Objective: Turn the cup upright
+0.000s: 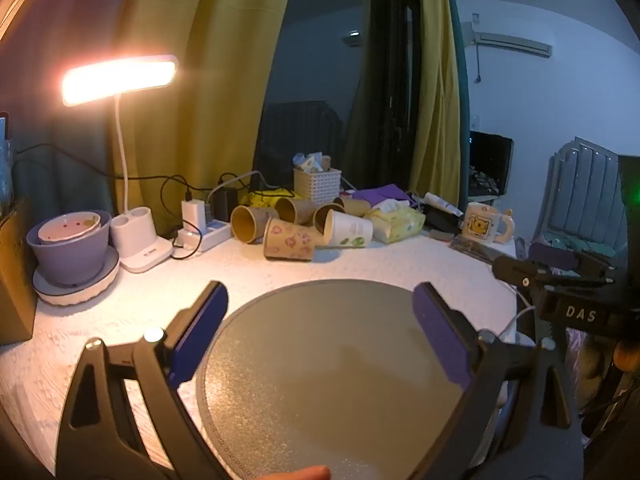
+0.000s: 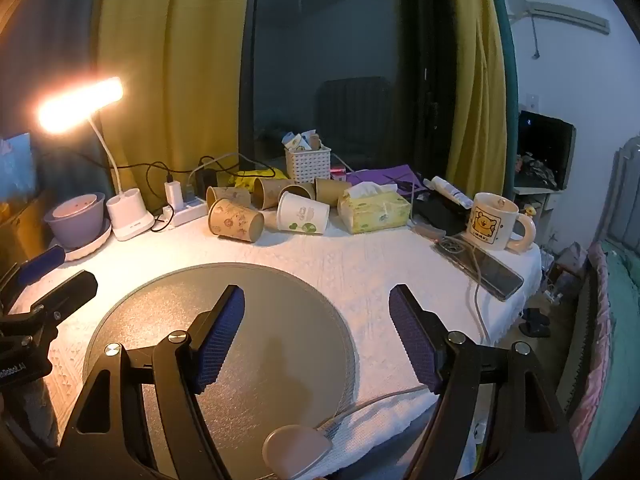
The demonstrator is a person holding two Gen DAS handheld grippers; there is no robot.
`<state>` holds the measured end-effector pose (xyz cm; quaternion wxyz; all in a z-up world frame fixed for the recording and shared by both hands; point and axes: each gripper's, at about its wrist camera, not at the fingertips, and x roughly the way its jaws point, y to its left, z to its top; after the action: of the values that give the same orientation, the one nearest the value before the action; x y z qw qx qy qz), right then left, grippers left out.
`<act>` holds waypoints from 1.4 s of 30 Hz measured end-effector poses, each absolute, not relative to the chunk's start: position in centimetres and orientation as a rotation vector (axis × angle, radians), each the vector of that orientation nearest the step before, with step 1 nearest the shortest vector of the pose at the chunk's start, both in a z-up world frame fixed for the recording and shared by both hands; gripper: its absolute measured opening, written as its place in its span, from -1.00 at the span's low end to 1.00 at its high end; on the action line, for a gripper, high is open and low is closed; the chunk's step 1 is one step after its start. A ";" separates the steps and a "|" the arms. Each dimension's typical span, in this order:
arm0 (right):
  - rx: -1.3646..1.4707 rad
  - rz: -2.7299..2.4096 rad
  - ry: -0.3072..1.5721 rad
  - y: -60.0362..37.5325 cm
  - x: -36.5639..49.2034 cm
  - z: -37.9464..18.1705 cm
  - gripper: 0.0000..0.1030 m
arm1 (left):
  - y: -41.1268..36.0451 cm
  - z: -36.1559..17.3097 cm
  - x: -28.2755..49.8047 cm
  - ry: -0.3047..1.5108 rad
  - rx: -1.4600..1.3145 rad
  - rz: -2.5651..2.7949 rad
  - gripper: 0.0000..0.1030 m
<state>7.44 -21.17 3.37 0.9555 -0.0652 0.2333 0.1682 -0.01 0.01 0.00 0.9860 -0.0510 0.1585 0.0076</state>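
We hold both tongs above the round grey mat (image 2: 240, 320), neither carrying anything. The left gripper (image 1: 320, 320) stands wide open, and so does the right gripper (image 2: 316, 320).

The cups lie on their sides in a heap at the far edge of the white tablecloth (image 2: 380, 264), well apart from both grippers. Nearest us are the brown printed cup (image 2: 236, 222) and the white cup (image 2: 303, 213) with green leaves, with plain brown cups (image 2: 276, 192) behind them.

We judge these to be paper: very light, thin-walled, easily crushed, and prone to roll or skid when nudged. We would pinch across the side wall near the stiffer rolled rim, gently, then rotate. The tissue pack (image 2: 374, 208) sits just beside the heap.
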 end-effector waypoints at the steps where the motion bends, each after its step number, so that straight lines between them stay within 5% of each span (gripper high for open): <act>1: -0.134 0.340 0.473 -21.2 7.4 3.4 0.51 | 0.0 0.0 0.0 0.318 -0.102 0.015 0.83; 42: -0.139 0.340 0.482 -20.8 7.6 3.2 0.51 | -0.2 0.0 0.2 0.315 -0.097 0.004 0.83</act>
<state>7.56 -20.84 3.18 0.9544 -0.0683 0.2373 0.1676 0.17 -0.19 0.01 0.9864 -0.0481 0.1570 0.0022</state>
